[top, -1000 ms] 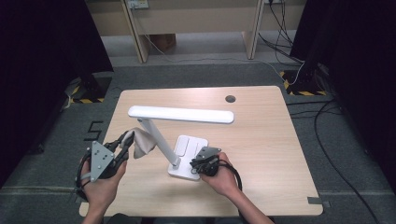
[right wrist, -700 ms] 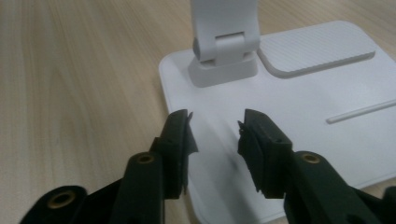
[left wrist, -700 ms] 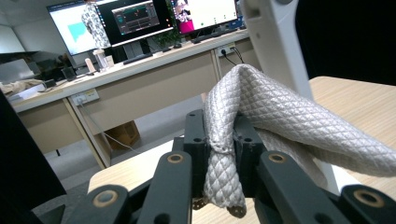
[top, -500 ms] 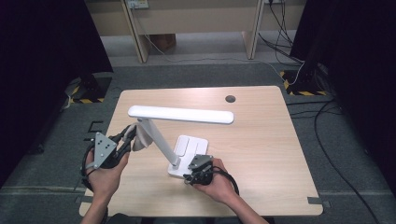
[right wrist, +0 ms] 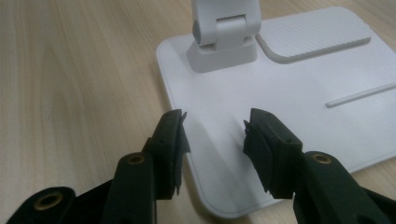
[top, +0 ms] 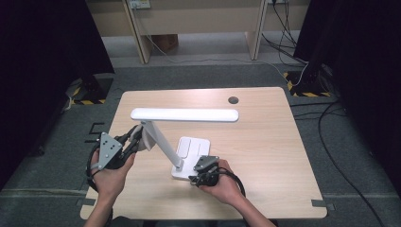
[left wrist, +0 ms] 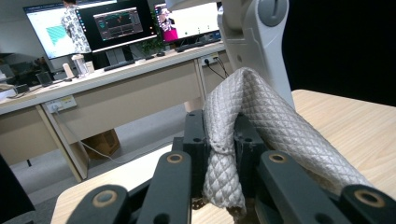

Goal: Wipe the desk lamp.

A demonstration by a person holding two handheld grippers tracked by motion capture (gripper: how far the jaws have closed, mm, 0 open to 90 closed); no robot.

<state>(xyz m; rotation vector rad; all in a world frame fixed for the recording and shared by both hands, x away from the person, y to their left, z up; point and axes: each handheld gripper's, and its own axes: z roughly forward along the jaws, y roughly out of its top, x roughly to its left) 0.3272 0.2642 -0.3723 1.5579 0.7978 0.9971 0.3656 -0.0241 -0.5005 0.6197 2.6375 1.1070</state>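
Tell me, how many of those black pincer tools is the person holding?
2. The left gripper is beside the lamp's arm, clamped on a quilted grey cloth. The right gripper stands open over the lamp's white base, at its near corner.

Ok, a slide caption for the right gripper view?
Right gripper, jaws open, poised over the near edge of the white lamp base on the table.

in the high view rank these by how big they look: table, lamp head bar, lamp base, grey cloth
1. table, by far the largest
2. lamp head bar, long but thin
3. lamp base, shorter and broader; partly behind the right claw
4. grey cloth, smallest, partly hidden in the left claw

The bar and the base cover similar area, so that order is unsure.
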